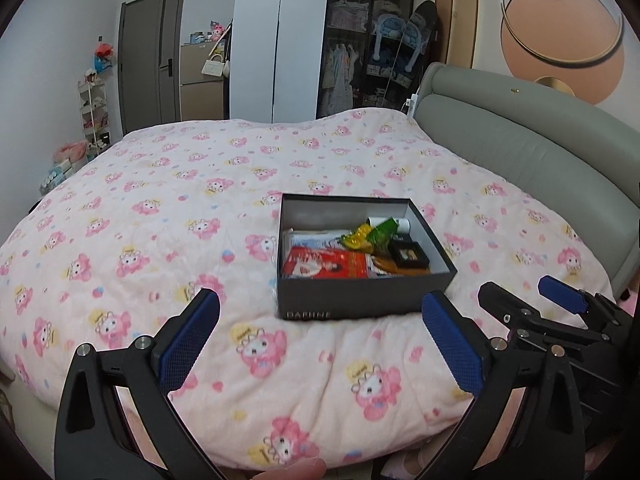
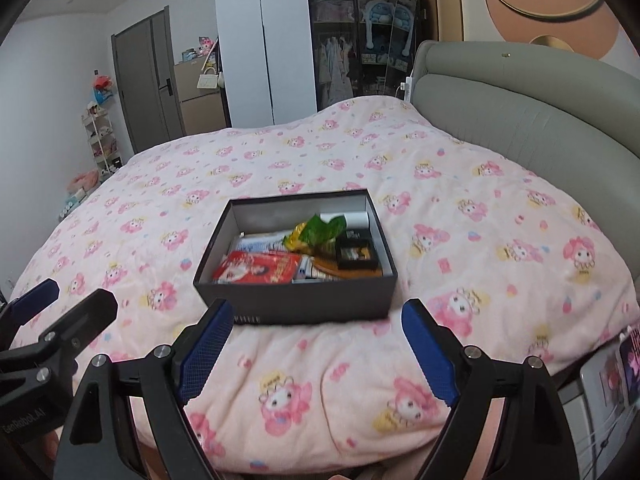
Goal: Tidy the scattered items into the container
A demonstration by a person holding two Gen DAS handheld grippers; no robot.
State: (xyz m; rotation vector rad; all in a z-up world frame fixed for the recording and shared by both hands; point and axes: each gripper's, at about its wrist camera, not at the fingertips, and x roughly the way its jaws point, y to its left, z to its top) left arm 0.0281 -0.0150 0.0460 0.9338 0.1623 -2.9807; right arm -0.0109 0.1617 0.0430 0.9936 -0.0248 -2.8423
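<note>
Centrally on the bed's pink cartoon-print quilt (image 1: 168, 216): a dark open box (image 1: 362, 300), sitting flat. Inside, packed together: a red packet (image 1: 324, 264) at the near left, a yellow-green crumpled wrapper (image 1: 366, 236) toward the back, a small black case (image 1: 408, 254) at the right, white tubes behind. Nothing loose on the quilt around the box. Nearer, well short of the box: left gripper (image 1: 320, 344) and right gripper (image 2: 316, 354), both spread wide, holding nothing, side by side over the quilt's near edge. Beyond: grey padded headboard (image 1: 520, 152) at right, white wardrobe (image 1: 276, 40), dark door (image 1: 148, 60), small white shelf rack (image 1: 94, 112) at left.
</note>
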